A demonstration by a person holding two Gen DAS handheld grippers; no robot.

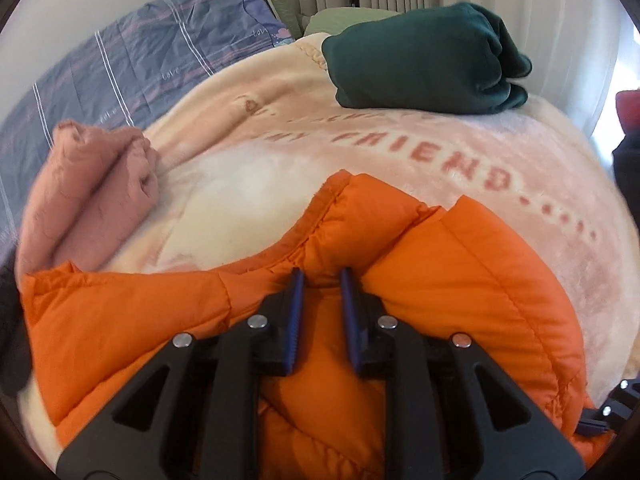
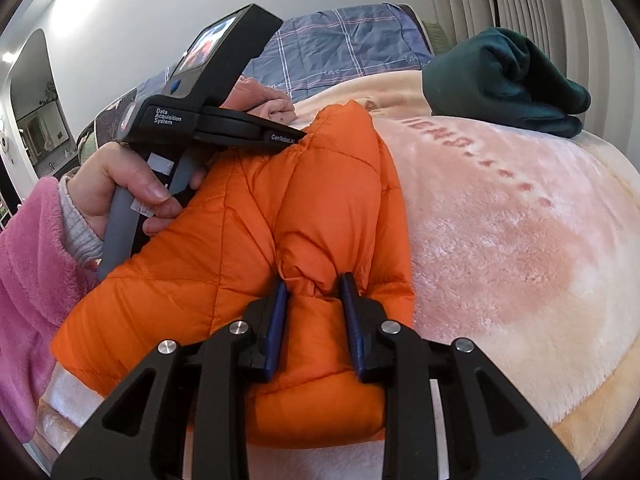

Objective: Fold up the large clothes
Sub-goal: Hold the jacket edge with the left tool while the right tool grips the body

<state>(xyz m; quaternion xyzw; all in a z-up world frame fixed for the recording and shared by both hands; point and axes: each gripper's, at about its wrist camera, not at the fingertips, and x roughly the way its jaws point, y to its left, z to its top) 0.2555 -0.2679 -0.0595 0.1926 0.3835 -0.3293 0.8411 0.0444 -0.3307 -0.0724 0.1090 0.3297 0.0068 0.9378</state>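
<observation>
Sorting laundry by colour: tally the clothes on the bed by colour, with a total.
Orange: 1, the puffer jacket
Dark green: 1, the folded garment
Pink: 1, the folded garment
Total: 3
</observation>
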